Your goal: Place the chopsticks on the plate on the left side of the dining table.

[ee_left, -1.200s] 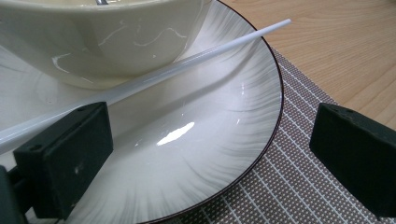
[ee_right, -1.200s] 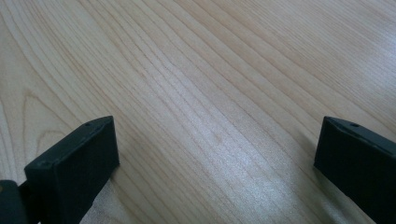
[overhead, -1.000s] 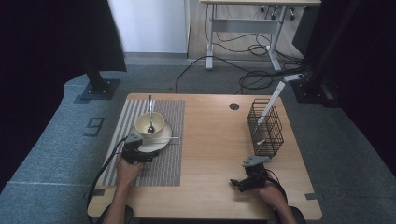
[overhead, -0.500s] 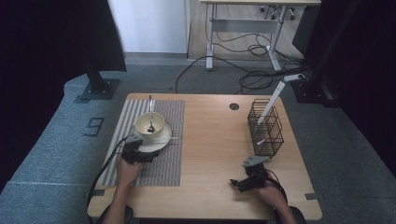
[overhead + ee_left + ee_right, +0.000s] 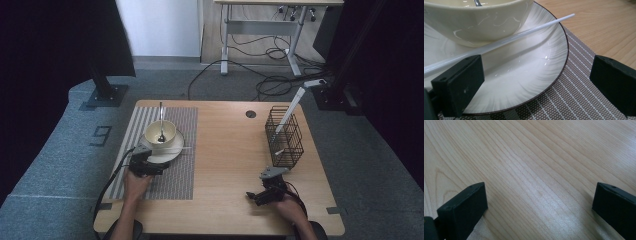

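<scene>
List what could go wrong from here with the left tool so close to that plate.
1. The left tool is open with the plate rim between its jaws; a push forward could shove the plate and the bowl standing on it.
2. The white chopstick lies loose across the plate beside one jaw; a nudge could roll it off.
3. The spoon leaning in the bowl could tip out if the bowl is jolted.
</scene>
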`<action>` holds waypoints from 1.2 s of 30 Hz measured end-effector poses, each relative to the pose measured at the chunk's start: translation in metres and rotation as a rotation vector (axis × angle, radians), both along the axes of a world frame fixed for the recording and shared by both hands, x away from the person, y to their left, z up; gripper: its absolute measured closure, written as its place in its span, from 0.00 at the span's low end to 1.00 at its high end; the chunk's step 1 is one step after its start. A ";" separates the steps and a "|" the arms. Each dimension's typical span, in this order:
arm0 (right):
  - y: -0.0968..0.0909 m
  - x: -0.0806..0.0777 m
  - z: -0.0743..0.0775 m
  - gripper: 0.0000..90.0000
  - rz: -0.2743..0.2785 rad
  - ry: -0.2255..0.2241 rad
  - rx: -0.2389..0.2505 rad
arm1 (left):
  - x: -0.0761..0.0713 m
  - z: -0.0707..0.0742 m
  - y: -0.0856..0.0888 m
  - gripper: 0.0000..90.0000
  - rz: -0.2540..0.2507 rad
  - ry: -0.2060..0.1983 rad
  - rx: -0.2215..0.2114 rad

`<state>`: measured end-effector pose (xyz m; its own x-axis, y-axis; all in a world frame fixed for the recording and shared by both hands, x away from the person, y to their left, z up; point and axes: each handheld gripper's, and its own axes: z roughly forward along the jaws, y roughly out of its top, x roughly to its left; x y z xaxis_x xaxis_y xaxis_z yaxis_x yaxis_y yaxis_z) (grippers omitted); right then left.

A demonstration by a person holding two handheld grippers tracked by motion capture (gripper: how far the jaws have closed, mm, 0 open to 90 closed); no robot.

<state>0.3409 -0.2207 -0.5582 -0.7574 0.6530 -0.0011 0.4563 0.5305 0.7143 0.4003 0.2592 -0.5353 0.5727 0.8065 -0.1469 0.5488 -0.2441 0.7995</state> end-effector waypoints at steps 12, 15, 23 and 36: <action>0.000 0.000 0.000 0.00 -0.008 0.000 0.001 | -0.008 0.008 -0.006 0.00 -0.018 -0.021 -0.027; 0.000 -0.001 0.000 0.00 -0.010 0.000 0.001 | -0.009 0.010 -0.008 0.00 -0.031 -0.024 -0.029; 0.000 -0.001 0.000 0.00 -0.013 0.001 0.000 | -0.014 0.022 -0.016 0.00 -0.084 -0.048 -0.026; 0.000 -0.004 0.000 0.00 -0.042 0.001 0.001 | -0.021 0.045 -0.039 0.00 -0.166 -0.080 -0.034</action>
<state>0.3372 -0.2207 -0.5582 -0.7291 0.6844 0.0006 0.4792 0.5098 0.7145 0.3797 0.2207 -0.4901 0.7082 0.6956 -0.1208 0.4377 -0.2982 0.8482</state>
